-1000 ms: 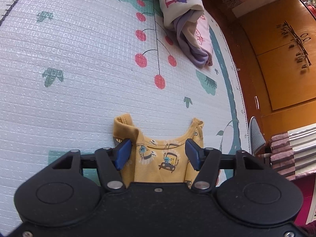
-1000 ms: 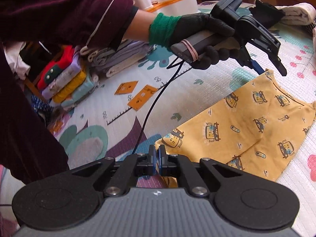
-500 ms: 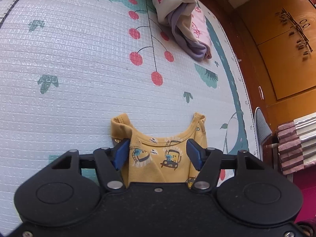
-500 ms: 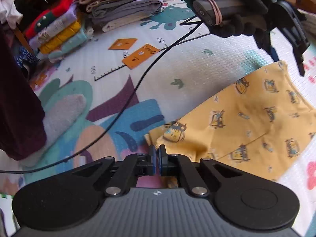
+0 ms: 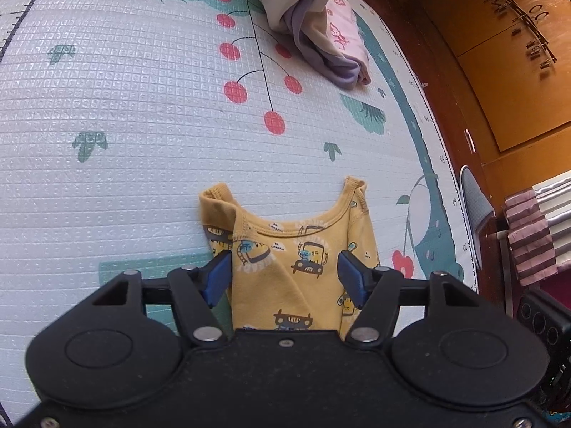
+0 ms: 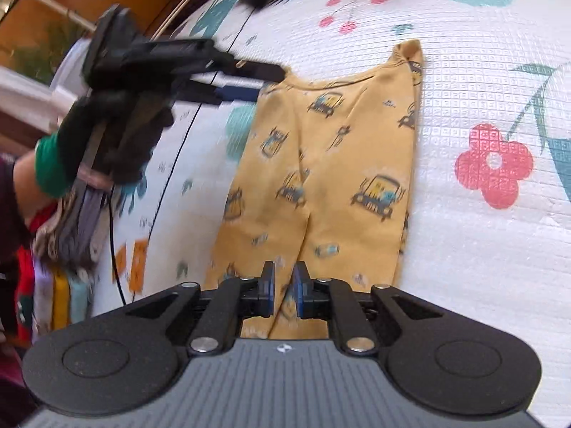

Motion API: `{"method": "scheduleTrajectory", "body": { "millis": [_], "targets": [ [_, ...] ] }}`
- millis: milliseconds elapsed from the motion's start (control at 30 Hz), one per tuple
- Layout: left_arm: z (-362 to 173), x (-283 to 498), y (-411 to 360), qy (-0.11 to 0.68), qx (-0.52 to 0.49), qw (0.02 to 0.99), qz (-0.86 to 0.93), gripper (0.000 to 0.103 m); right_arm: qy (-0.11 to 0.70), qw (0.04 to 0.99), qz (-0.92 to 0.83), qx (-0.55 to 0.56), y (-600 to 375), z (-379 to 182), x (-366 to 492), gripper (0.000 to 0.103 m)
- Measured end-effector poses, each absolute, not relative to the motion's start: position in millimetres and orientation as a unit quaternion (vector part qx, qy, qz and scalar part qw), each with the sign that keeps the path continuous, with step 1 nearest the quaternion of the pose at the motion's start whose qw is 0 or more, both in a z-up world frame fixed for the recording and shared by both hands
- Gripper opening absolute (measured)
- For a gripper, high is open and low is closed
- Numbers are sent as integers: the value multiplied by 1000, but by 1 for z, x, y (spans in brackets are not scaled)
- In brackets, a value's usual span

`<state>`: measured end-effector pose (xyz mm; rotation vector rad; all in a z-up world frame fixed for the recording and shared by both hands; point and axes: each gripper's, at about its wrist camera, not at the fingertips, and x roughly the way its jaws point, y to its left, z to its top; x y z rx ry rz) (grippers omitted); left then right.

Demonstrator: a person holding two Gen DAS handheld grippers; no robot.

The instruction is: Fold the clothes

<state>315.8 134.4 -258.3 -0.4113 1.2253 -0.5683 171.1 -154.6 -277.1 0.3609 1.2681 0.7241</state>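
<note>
Left wrist view: we find the left gripper (image 5: 283,278) with its blue pads (image 5: 217,280) set wide apart, one on each side of the shirt's (image 5: 285,260) upper part. The pads do not press the cloth; nothing is clamped. The shirt is yellow with printed cars and lies flat on the mat (image 5: 125,125), neckline away from the camera, both shoulder straps visible. The strap on the left of this view is folded over on itself. Further up the mat we note a bundle (image 5: 314,32) of cream, lilac and pink garments, well apart from the shirt. A wooden cabinet (image 5: 499,53) stands beyond the mat's far edge, and a striped cloth (image 5: 535,228) shows at the right margin.

Right wrist view: we find the right gripper (image 6: 283,290) over the shirt's (image 6: 332,164) lower end. Its jaws are opening, with a narrow gap between the pads; a lengthwise crease of the yellow cloth shows through that gap, but the blur keeps us from telling whether the pads touch it. The shirt runs lengthwise away from this camera, its neckline at the far end. The left gripper (image 6: 249,82) appears there, blurred, near the neckline and carried by a hand (image 6: 110,135) in a black glove with a green cuff. A black cable (image 6: 167,178) hangs down from it across the mat (image 6: 481,249). At the left margin sits a stack (image 6: 60,285) of folded clothes in several colours.
</note>
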Motion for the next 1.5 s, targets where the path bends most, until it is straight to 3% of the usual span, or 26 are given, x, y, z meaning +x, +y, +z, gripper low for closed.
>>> {"method": "scheduleTrajectory", "body": {
  "millis": [433,567,667,733,833,933,1233,1400,1500],
  "targets": [
    [-262,316,130,562,-180,763,-264,64,585,733,309,159,-138,-286,179,17],
    [-262,316,130,562,-178,763,-265,64,579,739,300,170,-137,-285,182,28],
    [-262,316,130,562,-176,763,-266,65,580,740,296,168,-134,-285,183,28],
    [-262,315,130,562,-175,763,-266,65,580,742,298,157,-130,-284,183,27],
    [-261,315,129,562,-173,764,-267,65,576,747,308,124,-121,-282,179,11],
    [-261,315,129,562,-173,764,-267,65,569,752,317,100,-116,-278,176,6],
    [-262,314,129,562,-170,764,-269,65,572,749,301,146,-140,-264,185,8],
    [-260,314,127,561,-162,766,-268,65,580,758,279,105,-138,-270,181,13],
    [-260,314,125,562,-156,767,-267,65,526,793,307,12,-128,-251,157,16]
  ]
}}
